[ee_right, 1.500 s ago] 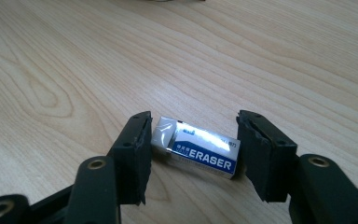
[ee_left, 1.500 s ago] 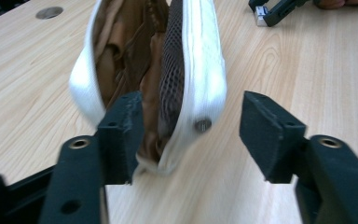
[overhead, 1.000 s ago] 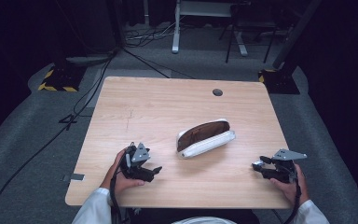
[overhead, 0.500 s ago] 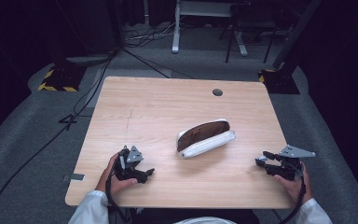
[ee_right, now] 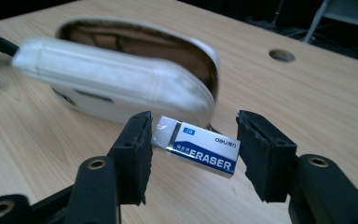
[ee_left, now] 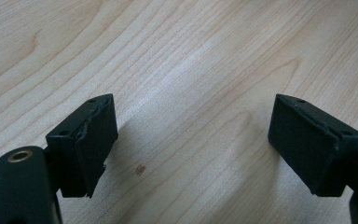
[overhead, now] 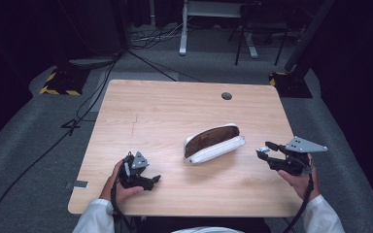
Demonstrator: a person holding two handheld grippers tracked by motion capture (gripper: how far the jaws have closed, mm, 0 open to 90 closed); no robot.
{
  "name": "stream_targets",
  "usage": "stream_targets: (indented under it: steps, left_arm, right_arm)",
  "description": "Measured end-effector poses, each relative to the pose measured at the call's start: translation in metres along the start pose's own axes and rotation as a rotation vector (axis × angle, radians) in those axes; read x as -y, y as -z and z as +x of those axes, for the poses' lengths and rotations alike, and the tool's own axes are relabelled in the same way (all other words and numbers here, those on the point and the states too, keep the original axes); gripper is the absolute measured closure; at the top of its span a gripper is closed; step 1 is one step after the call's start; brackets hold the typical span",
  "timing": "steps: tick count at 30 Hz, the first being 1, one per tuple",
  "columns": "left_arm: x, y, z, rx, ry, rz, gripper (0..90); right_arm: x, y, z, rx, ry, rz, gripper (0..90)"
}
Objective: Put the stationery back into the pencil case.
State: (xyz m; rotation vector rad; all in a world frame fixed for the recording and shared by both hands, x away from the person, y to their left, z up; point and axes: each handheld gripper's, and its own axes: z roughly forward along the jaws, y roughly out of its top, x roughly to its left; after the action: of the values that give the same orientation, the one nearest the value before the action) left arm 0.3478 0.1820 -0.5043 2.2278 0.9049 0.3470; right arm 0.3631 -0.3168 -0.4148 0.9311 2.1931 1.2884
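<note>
Left gripper (overhead: 148,180) drifted nearer; eraser (ee_right: 196,145) between right gripper (ee_right: 191,154) jaws.

Setting: a lab or recording studio, not a home. Evidence follows.

A single light wooden tabletop (overhead: 175,121) with a round cable hole (overhead: 227,96) stands alone on grey carpet (overhead: 34,141). The surroundings beyond it are dark, almost black.

At 10 o'clock from the tabletop, a floor base with yellow-and-black hazard striping (overhead: 58,83) sits on the carpet. A similar dark base (overhead: 291,82) sits at 2 o'clock, carrying a slanted pole.

Black cables (overhead: 85,104) run across the floor from 9 to 11 o'clock.

At 12 o'clock, the white legs of a metal frame (overhead: 183,29) stand beside loose wiring.

The person wears white sleeves (overhead: 94,221), resembling a lab coat.
</note>
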Motion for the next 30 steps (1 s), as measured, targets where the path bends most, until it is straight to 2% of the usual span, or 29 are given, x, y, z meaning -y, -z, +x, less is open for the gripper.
stream_targets:
  steps: [1, 3, 7, 14, 21, 30]
  left_arm:
    - [0.000, 0.000, 0.000, 0.000, 0.000, 0.000, 16.2]
    - [0.000, 0.000, 0.000, 0.000, 0.000, 0.000, 16.2]
    - [0.000, 0.000, 0.000, 0.000, 0.000, 0.000, 16.0]
    - [0.000, 0.000, 0.000, 0.000, 0.000, 0.001, 16.0]
    - [0.000, 0.000, 0.000, 0.000, 0.001, 0.002, 16.0]
    - [0.000, 0.000, 0.000, 0.000, 0.001, 0.001, 16.0]
  right_arm:
    - [-0.009, -0.004, 0.004, -0.013, 0.006, -0.009, 47.0]
    - [-0.022, -0.010, 0.010, -0.010, 0.034, -0.002, 47.0]
    - [-0.042, -0.023, 0.022, -0.027, 0.079, 0.008, 47.0]
    - [-0.067, -0.051, 0.039, -0.049, 0.118, 0.040, 47.0]
    - [-0.079, -0.073, 0.052, -0.055, 0.138, 0.070, 46.9]
    - [-0.082, -0.091, 0.058, -0.056, 0.135, 0.091, 46.8]
